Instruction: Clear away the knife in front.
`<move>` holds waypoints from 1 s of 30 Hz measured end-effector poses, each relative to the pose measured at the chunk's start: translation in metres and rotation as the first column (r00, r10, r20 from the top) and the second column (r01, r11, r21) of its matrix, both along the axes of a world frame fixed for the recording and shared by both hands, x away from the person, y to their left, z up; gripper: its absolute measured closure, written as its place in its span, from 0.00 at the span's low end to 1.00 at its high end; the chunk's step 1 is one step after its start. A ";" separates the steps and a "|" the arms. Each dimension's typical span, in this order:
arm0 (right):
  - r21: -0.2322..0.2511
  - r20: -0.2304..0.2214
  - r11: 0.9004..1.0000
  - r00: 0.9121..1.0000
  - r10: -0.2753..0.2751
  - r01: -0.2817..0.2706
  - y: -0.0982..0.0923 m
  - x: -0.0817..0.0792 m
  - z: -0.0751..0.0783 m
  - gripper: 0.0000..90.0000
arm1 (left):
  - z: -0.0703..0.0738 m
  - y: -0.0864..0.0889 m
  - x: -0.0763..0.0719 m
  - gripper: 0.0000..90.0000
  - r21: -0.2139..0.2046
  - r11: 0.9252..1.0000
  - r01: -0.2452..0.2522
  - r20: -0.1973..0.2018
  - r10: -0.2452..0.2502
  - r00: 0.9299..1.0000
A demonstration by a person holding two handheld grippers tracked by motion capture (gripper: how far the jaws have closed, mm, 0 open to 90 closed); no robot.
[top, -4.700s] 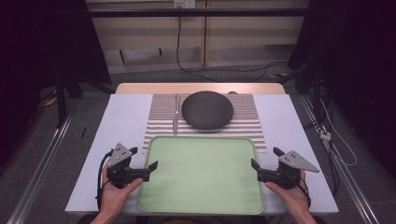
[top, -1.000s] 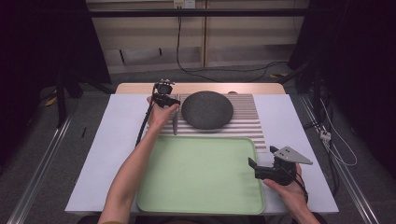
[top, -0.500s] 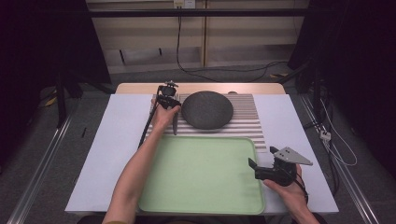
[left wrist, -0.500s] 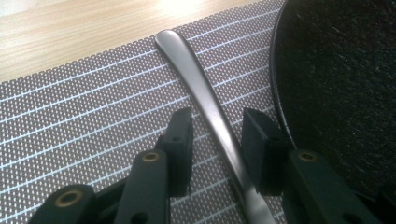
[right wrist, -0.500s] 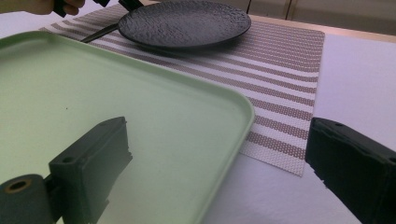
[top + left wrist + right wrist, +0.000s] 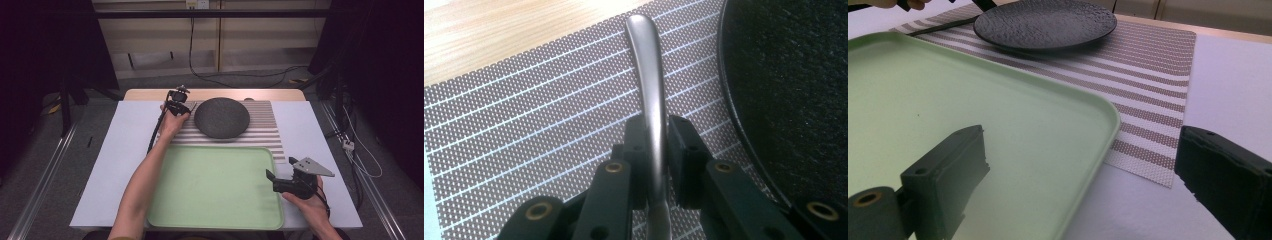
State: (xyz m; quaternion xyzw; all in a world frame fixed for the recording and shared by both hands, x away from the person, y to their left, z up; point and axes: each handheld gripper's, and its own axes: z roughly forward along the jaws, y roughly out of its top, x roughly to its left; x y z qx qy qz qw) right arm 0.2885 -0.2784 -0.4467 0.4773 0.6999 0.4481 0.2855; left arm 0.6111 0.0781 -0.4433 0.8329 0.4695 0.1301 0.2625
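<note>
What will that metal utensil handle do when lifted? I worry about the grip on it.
The utensil handle looks smooth, polished and rounded, so it may slip or swivel between the left gripper's just-closing jaws. It looks like stiff metal, unlikely to bend. Lying flat on the striped mat, it seems unlikely to roll.

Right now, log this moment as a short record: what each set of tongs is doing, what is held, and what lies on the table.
left tongs: jaws have just been closing, pads on both sides of a metal utensil handle lying on the striped mat
right tongs: open, holding nothing, over the near right corner of the green tray
dark plate: on the mat, beside the utensil
tray contents: none
</note>
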 end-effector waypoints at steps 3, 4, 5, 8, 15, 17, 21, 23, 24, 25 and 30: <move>-0.002 0.000 1.000 1.000 0.000 0.000 0.000 0.000 0.000 0.07 | 0.000 -0.001 0.000 0.88 -0.004 1.000 -0.005 -0.002 0.005 1.000; -0.002 0.000 1.000 1.000 0.000 0.000 0.000 0.000 0.000 0.07 | 0.000 0.000 0.000 0.88 -0.012 1.000 -0.011 -0.007 0.011 1.000; -0.001 0.000 1.000 1.000 -0.001 0.001 -0.001 0.000 0.000 0.07 | 0.000 0.001 0.001 0.88 -0.011 1.000 -0.007 -0.009 0.007 1.000; -0.002 -0.001 1.000 1.000 -0.004 0.004 -0.001 -0.001 0.000 0.07 | 0.000 0.000 0.001 0.87 -0.006 1.000 -0.005 -0.016 0.005 1.000; 0.002 -0.004 1.000 1.000 -0.005 0.005 -0.001 0.001 0.000 0.07 | 0.000 0.000 0.003 0.88 -0.014 1.000 -0.012 -0.030 0.012 0.999; 0.002 -0.002 1.000 1.000 -0.005 0.005 -0.001 0.001 0.000 0.08 | 0.000 0.001 0.003 0.88 -0.019 1.000 -0.010 -0.032 0.009 0.999; 0.004 -0.001 1.000 1.000 -0.004 0.004 -0.002 0.000 0.000 0.08 | 0.001 0.001 0.004 0.88 -0.021 1.000 -0.007 -0.036 0.006 0.999; 0.004 0.000 1.000 1.000 0.000 0.000 -0.001 0.000 0.000 0.08 | 0.001 0.001 0.005 0.89 -0.014 1.000 0.004 -0.039 -0.005 0.999; 0.004 -0.002 1.000 1.000 0.002 -0.002 -0.001 0.000 0.000 0.08 | 0.001 0.001 0.005 0.89 -0.014 1.000 0.007 -0.044 -0.007 0.999; 0.003 -0.004 1.000 1.000 0.003 -0.003 -0.001 0.001 0.000 0.08 | 0.002 0.001 0.005 0.89 -0.010 1.000 0.009 -0.046 -0.010 0.999; 0.005 -0.005 1.000 1.000 0.004 -0.004 -0.001 0.001 -0.001 0.08 | 0.003 -0.001 0.004 0.89 0.014 1.000 0.016 -0.052 -0.015 0.999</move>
